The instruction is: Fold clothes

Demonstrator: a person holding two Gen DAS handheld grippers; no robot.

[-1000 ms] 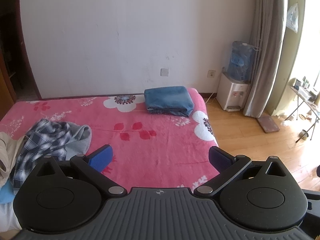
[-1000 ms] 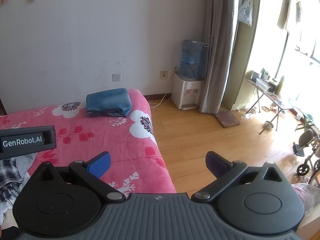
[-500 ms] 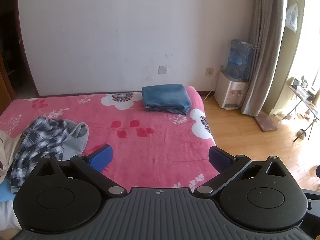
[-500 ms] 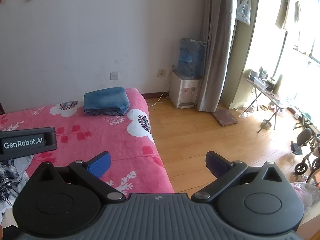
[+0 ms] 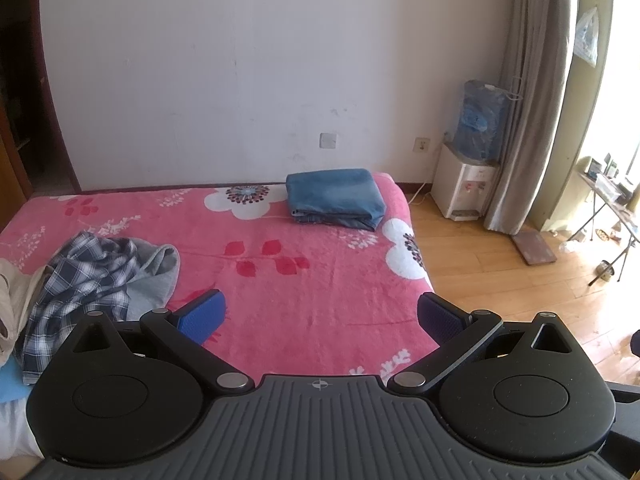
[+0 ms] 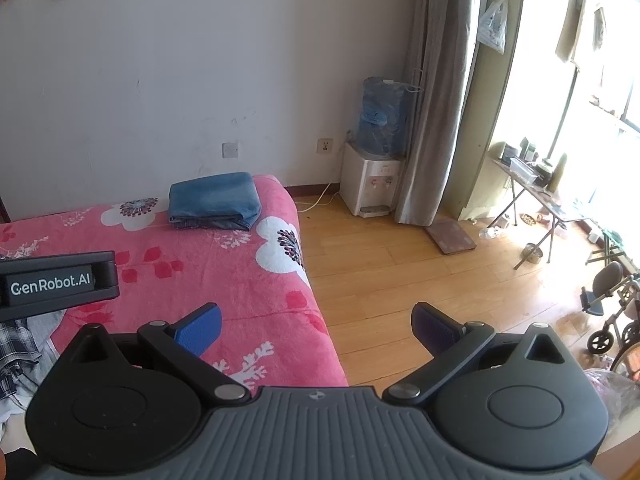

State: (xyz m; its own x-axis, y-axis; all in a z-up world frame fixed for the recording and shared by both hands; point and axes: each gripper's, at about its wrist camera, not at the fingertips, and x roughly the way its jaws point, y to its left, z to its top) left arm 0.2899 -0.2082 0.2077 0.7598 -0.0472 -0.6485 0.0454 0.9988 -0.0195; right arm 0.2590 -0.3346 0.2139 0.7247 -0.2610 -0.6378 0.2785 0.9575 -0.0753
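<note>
Lying unfolded beside left gripper [image 5: 318, 312]: plaid shirt [image 5: 80, 280].

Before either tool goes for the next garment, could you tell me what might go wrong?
1. The plaid shirt lies tangled with a grey garment; a grab may lift both.
2. The folded jeans sit near the bed's corner; dragging cloth past could nudge them off.
</note>
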